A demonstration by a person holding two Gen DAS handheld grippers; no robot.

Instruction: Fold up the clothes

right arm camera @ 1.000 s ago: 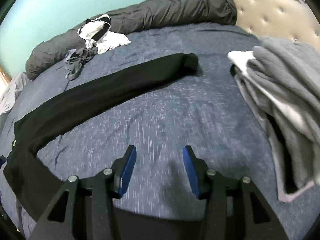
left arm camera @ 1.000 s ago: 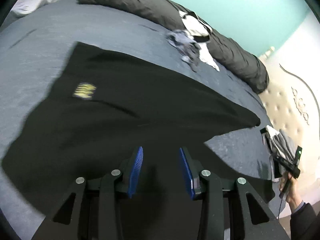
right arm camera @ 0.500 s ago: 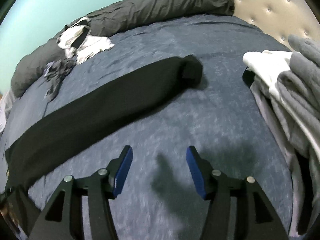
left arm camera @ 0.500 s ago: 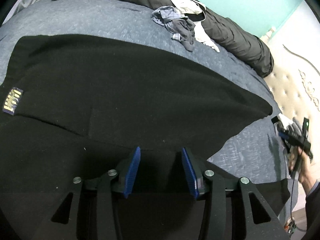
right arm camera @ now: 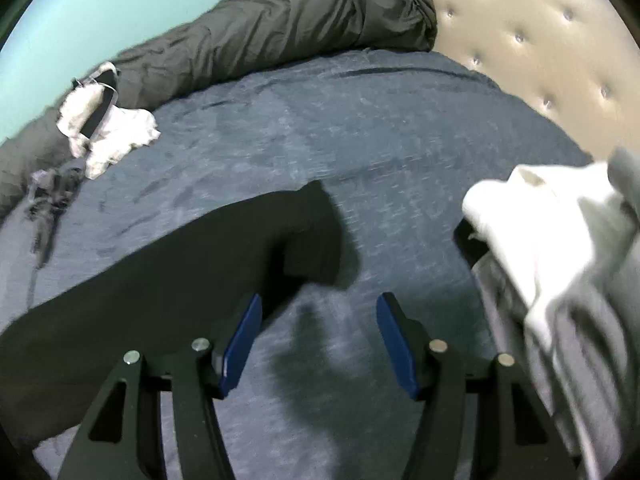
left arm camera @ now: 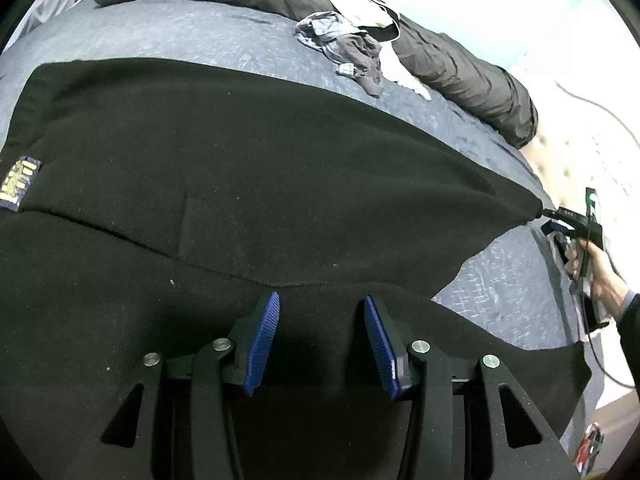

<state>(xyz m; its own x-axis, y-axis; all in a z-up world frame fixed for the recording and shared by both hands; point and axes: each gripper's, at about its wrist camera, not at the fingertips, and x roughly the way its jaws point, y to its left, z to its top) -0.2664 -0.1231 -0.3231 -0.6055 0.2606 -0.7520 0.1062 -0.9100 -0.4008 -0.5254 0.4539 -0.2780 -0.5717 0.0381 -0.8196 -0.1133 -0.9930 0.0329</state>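
I hold my left gripper [left arm camera: 318, 336] low over the black sweatshirt [left arm camera: 248, 184], its blue pads spread apart with nothing between them, and my right gripper [right arm camera: 320, 338] hovers just short of the sleeve cuff [right arm camera: 316, 236], likewise spread wide and empty. The sweatshirt lies flat across the near part of the bed [left arm camera: 168, 36], body to the left, one sleeve stretched far to the right; a yellow patch [left arm camera: 18, 182] shows at its left edge. In my judgement the risk sits at the cuff: the right pads stand a little right of it, so closing now could catch only the bedcover, or pinch cover and cuff together and drag both. The dark fabric against dim light also hides its edges, so I could grab two layers under my left tool. The surface is a soft blue-grey cover that gives and wrinkles. A rolled dark duvet [right arm camera: 280, 28] lines the far edge, loose white and grey garments [left arm camera: 356, 36] lie against it, a grey-and-white pile [right arm camera: 560, 240] crowds the right, beside a tufted headboard [right arm camera: 540, 40] and a teal wall [right arm camera: 100, 4].
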